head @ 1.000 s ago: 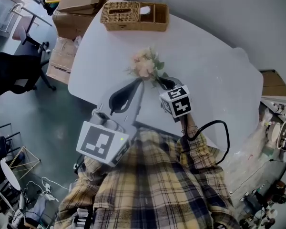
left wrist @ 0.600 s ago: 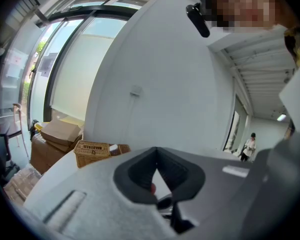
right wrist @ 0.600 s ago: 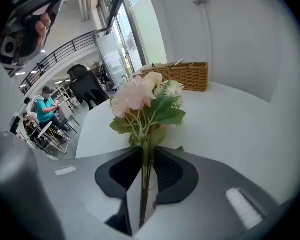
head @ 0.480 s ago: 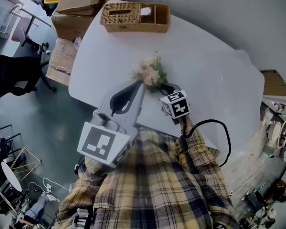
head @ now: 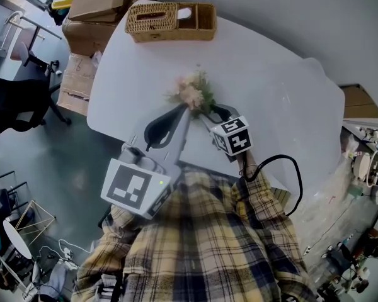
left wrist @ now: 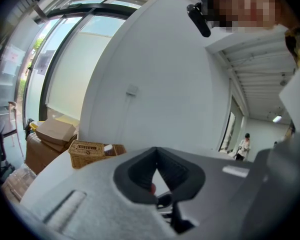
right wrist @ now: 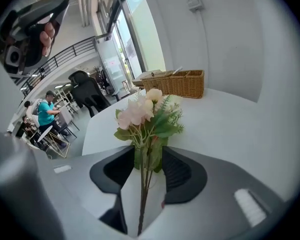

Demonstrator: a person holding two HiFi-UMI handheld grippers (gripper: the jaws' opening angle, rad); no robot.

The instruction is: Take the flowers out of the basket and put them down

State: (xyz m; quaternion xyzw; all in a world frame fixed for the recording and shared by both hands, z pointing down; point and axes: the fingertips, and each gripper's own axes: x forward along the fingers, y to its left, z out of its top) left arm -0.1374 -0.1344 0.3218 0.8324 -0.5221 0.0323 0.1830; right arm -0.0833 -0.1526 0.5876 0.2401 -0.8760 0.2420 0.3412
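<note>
Our right tool (right wrist: 149,156) has just been opening its jaws, which now stand apart on either side of the stems without pinching them. The flowers (head: 192,92) seem to rest on the worktop (head: 271,99), well apart from the far basket (head: 170,22). Their stems run back into that tool and the blooms point away. Our left tool (head: 176,111), closed and empty, sits just to their left.

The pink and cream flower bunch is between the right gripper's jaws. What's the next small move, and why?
Probably draw the right gripper straight back off the stems. Its jaws have just been opening and stand apart, the pink and cream flower bunch loose between them, seemingly resting on the white table, outside the woven wicker basket. A slow retreat should avoid dragging it.
</note>
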